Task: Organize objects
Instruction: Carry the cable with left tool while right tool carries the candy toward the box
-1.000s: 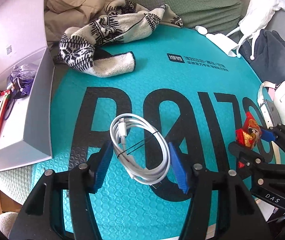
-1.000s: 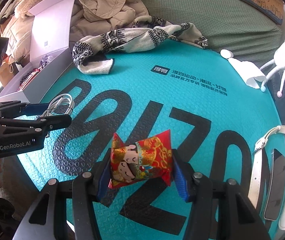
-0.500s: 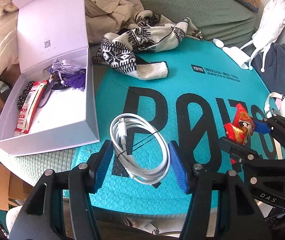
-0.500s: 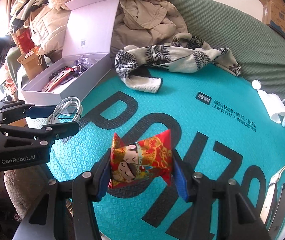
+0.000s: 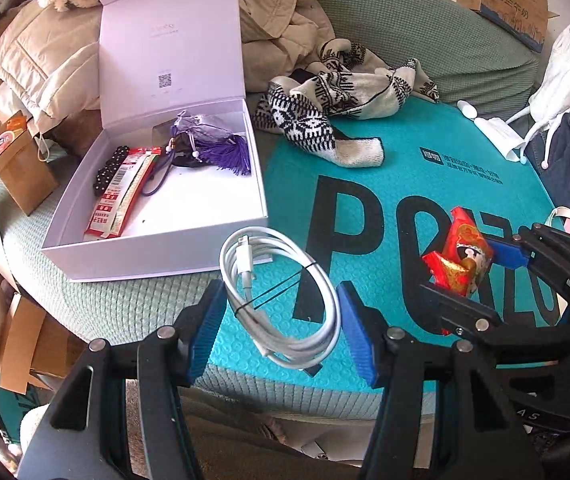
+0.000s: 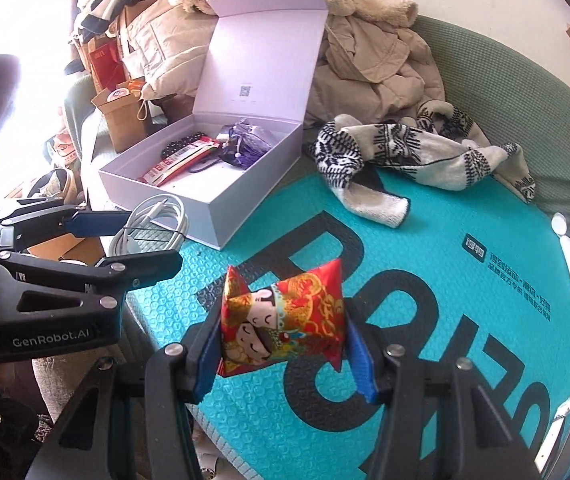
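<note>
**Both grippers loaded, beside the open box**

Left gripper (image 5: 281, 320): blue pads pinching a coiled white cable (image 5: 277, 300) across its width. Coil is an oval loop bound by a thin black tie; in the left wrist view its long axis runs from upper left to lower right, away from the gripper toward the box. The white plug end lies inside the loop at the far side, pointing down the coil's length. Coil hangs in the air over the near edge of the teal mat (image 5: 365, 168), just beside the box's front wall.

Right gripper (image 6: 285, 344): blue pads pressed on the 2 short ends of a red and gold packet (image 6: 285, 316) printed with 2 cartoon figures. Packet's long axis lies crosswise between the pads, printed face toward the camera, right top corner peaked upward. It is held above the mat's large black lettering, clear of the surface.

White box (image 5: 157, 248): lid hinged open and standing upright at the back. Tray holds a red and white sachet (image 5: 119, 196) lying lengthwise front to back, a dark beaded string beside it, and a purple tassel with pouch (image 5: 221, 148) at the rear.

Black and white knitted scarf (image 5: 337, 108): crumpled across the far edge of the mat.

Beige coats (image 6: 369, 56): heaped behind the box.
</note>
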Motion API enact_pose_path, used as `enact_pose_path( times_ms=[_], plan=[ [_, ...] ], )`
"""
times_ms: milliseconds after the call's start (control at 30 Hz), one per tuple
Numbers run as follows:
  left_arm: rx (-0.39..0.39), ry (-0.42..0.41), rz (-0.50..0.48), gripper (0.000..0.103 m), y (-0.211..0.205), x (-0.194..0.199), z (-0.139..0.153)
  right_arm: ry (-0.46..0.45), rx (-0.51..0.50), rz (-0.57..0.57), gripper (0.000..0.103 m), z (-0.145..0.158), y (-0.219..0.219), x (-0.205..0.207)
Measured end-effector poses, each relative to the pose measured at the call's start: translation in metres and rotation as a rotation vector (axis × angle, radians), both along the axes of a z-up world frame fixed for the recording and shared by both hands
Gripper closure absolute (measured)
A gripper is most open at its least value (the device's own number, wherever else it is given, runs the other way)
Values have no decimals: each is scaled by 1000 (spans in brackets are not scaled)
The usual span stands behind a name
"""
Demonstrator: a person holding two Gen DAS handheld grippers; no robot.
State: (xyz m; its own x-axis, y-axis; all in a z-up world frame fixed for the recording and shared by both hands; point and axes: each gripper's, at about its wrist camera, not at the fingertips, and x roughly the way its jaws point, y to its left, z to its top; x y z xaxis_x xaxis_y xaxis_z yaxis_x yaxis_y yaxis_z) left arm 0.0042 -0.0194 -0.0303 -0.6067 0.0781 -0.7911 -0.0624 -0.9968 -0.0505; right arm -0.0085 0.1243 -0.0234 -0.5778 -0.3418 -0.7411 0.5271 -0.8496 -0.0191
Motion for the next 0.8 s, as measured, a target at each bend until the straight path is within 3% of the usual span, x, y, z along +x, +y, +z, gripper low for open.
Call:
enact_pose_path(
  times_ms=[400,800],
  plan=[
    [-7,13,97,48,-44,14,13,10,-12,128,48,7,-46,4],
    [-9,21,146,48,-90,0,28,19,-21,207,48,18,-89,-11]
  ],
)
